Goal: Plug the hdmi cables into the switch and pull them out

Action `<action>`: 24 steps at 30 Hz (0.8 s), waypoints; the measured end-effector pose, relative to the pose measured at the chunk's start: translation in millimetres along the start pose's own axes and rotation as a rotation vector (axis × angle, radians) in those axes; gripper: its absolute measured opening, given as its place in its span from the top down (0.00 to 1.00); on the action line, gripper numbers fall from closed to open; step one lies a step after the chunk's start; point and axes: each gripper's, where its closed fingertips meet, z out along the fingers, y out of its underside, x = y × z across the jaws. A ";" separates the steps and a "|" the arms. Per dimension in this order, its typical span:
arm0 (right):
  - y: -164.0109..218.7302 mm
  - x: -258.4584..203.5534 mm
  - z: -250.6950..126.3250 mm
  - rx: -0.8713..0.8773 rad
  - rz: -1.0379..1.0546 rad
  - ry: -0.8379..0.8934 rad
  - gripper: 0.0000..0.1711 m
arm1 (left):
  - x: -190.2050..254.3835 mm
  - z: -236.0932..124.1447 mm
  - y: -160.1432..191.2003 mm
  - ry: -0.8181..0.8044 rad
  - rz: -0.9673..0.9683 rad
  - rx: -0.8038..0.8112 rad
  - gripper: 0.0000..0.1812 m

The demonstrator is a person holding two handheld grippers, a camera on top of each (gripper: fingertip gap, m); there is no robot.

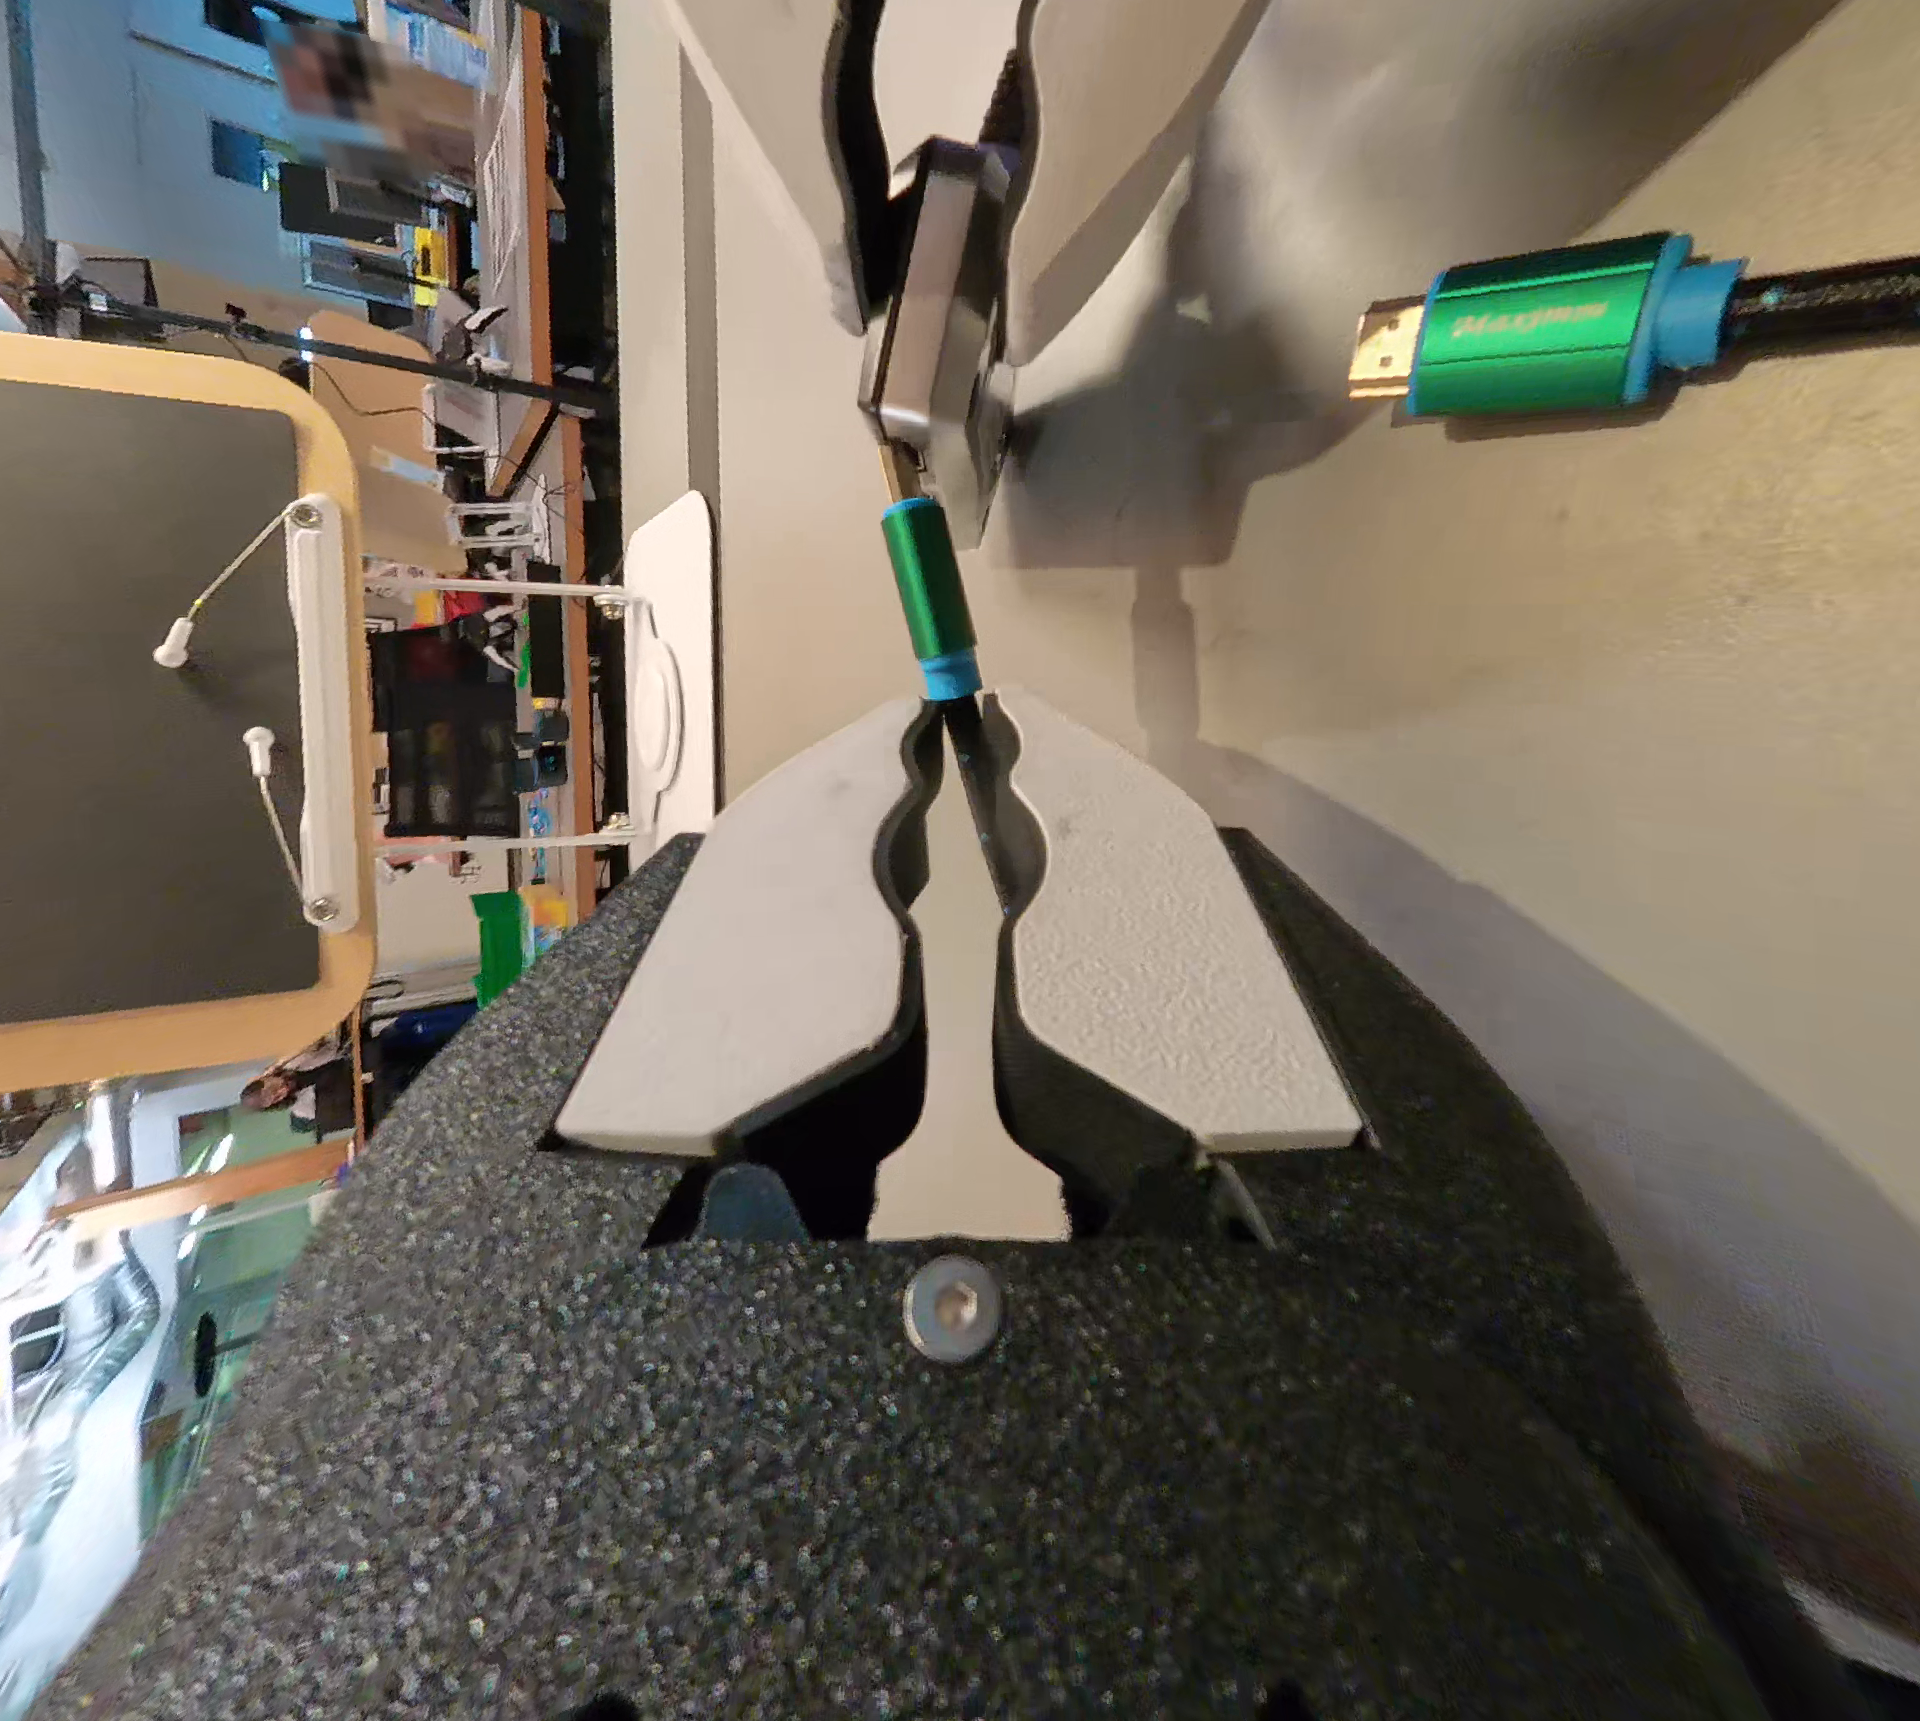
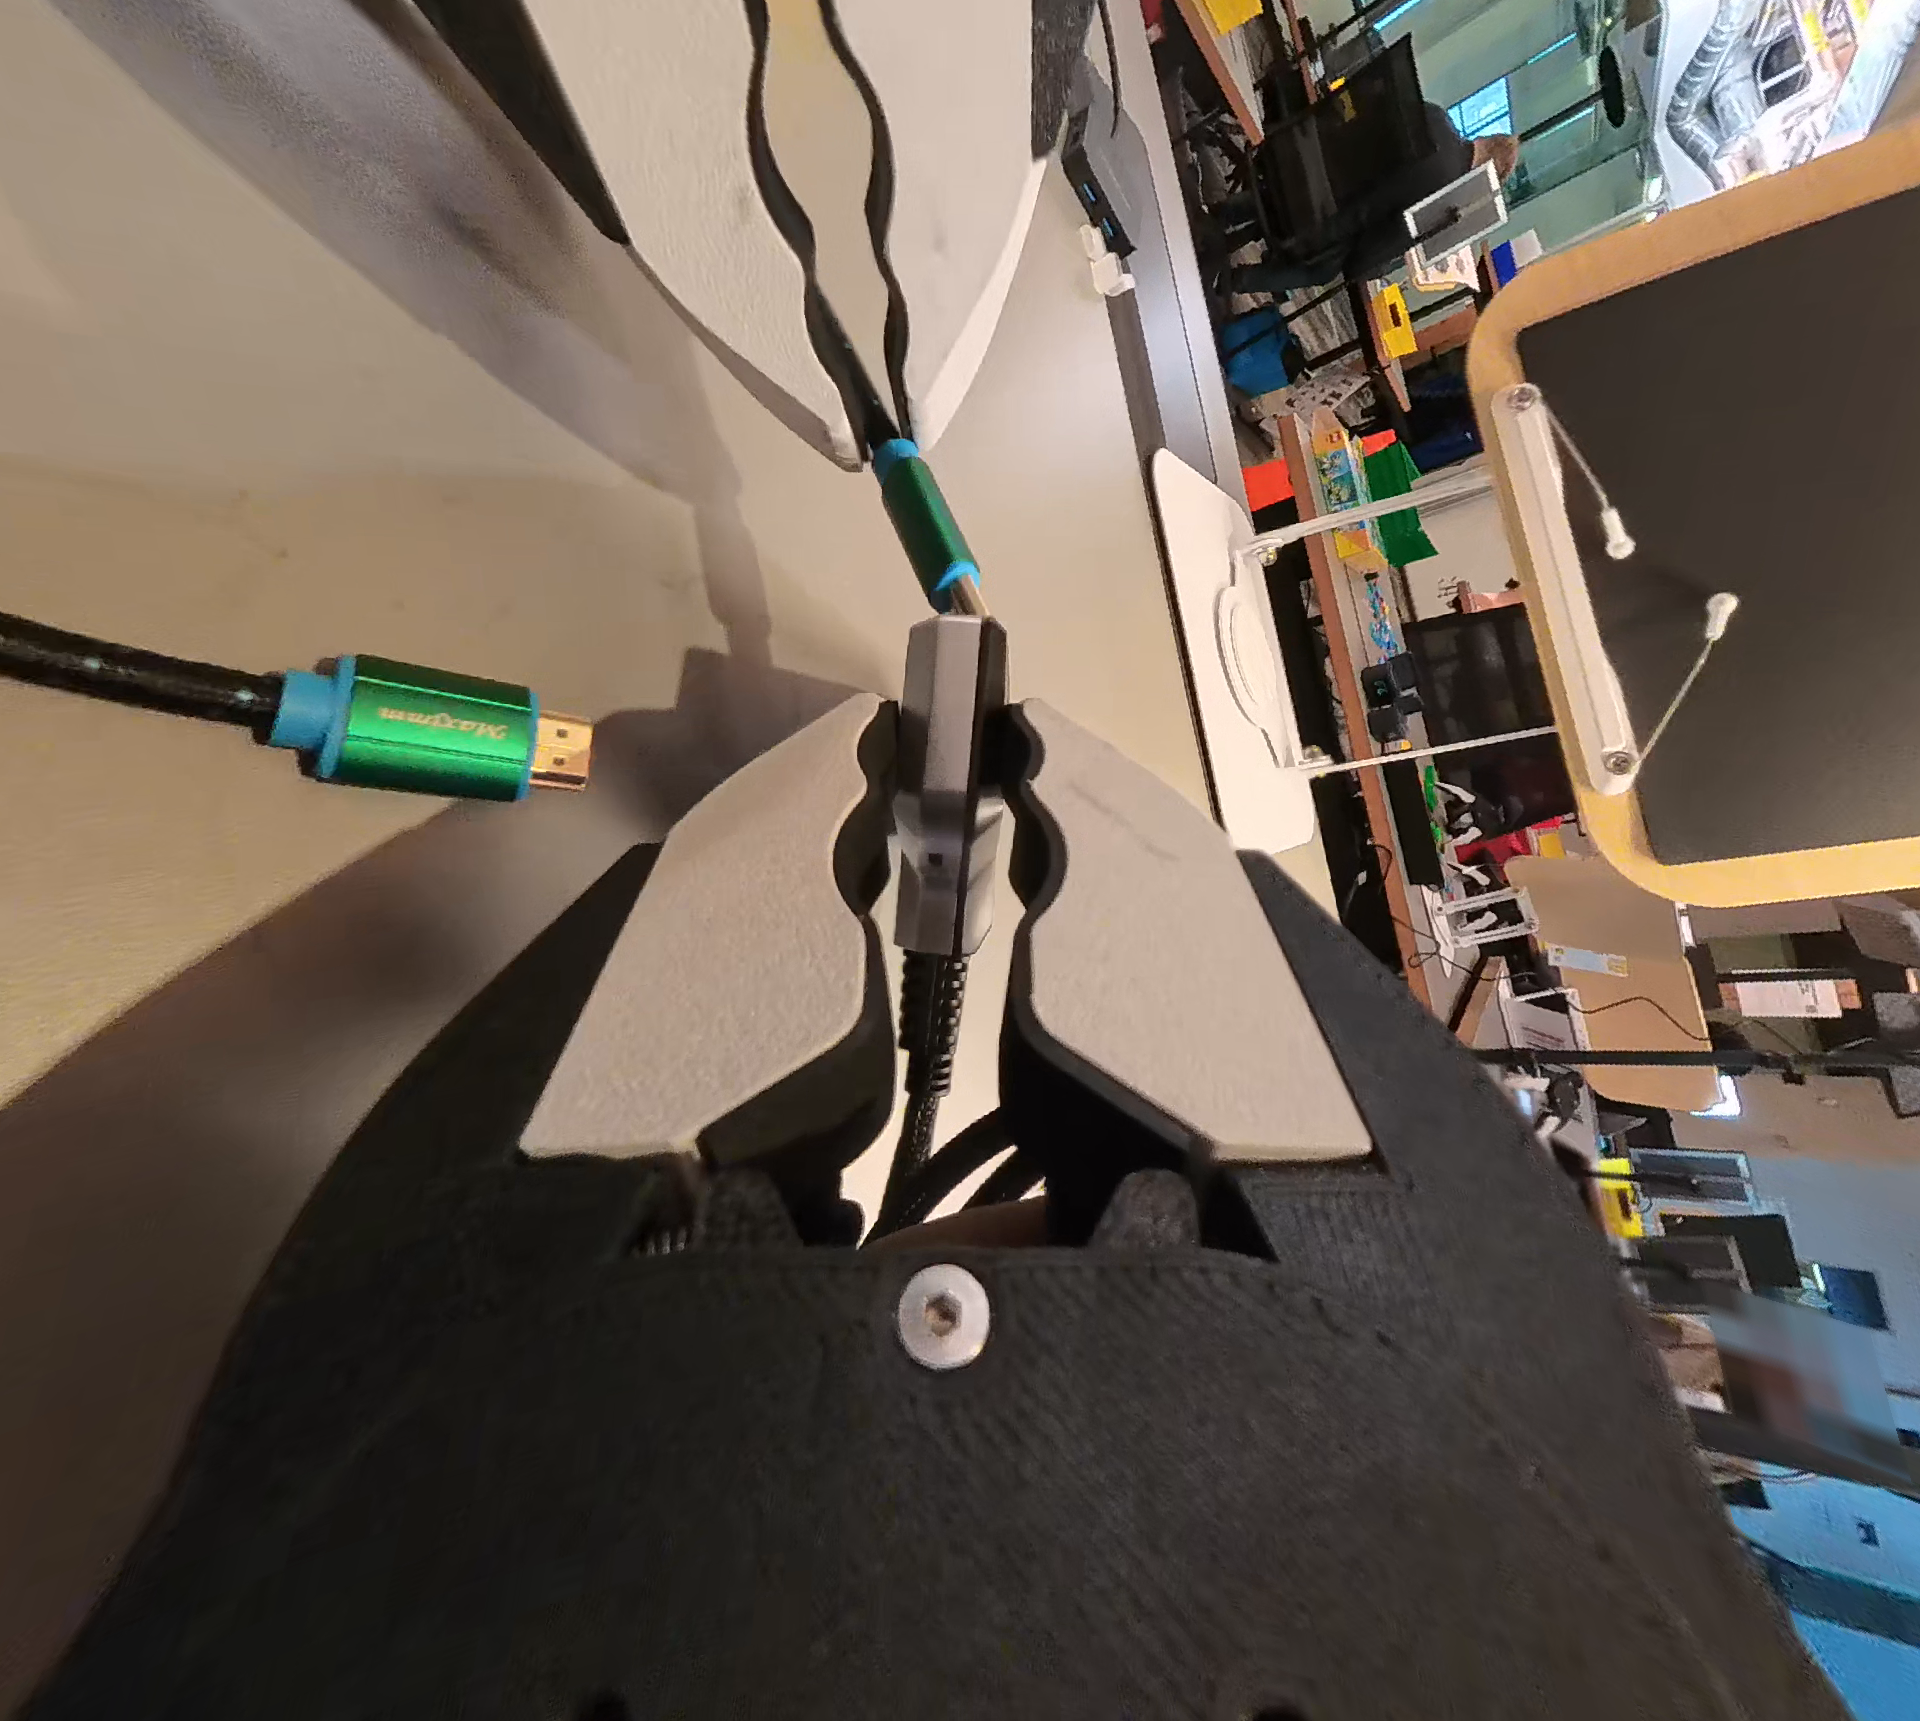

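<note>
Surface (image 1: 1558,736): pale, bare.
Switch (image 2: 940,767): small grey block, rigid, light; right claw (image 2: 940,726) clamps its flat sides.
Held HDMI plug (image 1: 928,606): slick green shell; left claw (image 1: 961,715) pinches the stiff cable just behind, tip at the port.
Spare HDMI plug (image 1: 1527,336): lies right.

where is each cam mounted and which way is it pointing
Left wrist view: on the left claw, looking along its fingers at the held green plug meeting the grey switch; the right claw shows opposite.
Right wrist view: on the right claw, facing back at the switch it grips.
Both share the loose HDMI plug on the table.
</note>
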 end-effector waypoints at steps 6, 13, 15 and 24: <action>-0.2 -2.4 1.0 0.001 -0.028 0.004 0.89 | 3.9 10.6 4.3 -0.001 -0.046 0.001 0.95; -7.0 -8.5 1.7 0.021 -0.042 -0.009 0.89 | 7.0 21.3 4.8 -0.018 -0.072 -0.007 0.82; -7.5 -9.0 1.5 0.024 -0.044 -0.011 0.89 | 5.4 22.5 4.5 -0.036 -0.065 -0.009 0.84; -5.7 -5.7 0.6 0.020 -0.041 0.030 0.89 | -17.0 19.1 2.0 -0.262 0.144 -0.113 0.93</action>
